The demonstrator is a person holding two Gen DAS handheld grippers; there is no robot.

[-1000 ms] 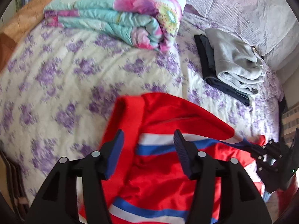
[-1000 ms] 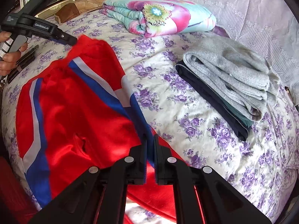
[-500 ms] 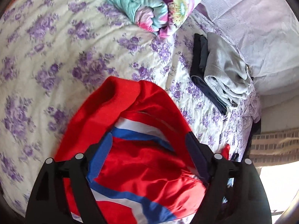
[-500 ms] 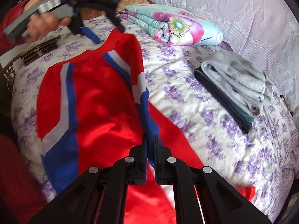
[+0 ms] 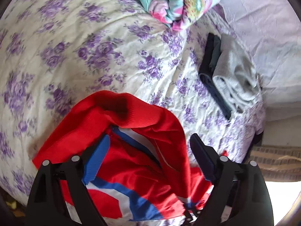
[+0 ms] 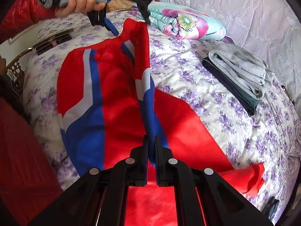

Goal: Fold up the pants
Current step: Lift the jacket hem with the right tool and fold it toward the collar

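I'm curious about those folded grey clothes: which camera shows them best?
The right wrist view: the folded grey clothes look sharp there, showing dark garments beneath. The left wrist view shows them smaller and blurrier.

Smooth, faintly shiny cloth pants (image 6: pixel 120 98) on a matt, crinkled cotton bedsheet (image 5: pixel 97 43); matt plastic tongs (image 6: pixel 151 143).

One pair of red pants (image 6: pixel 116 101), one folded quilt (image 6: pixel 186 26), one stack of folded clothes (image 6: pixel 242 75).

The left gripper (image 6: pixel 129 25) has spread wide and risen above the red pants' (image 6: pixel 116 94) waistband, nearer the floral quilt (image 6: pixel 186 25).
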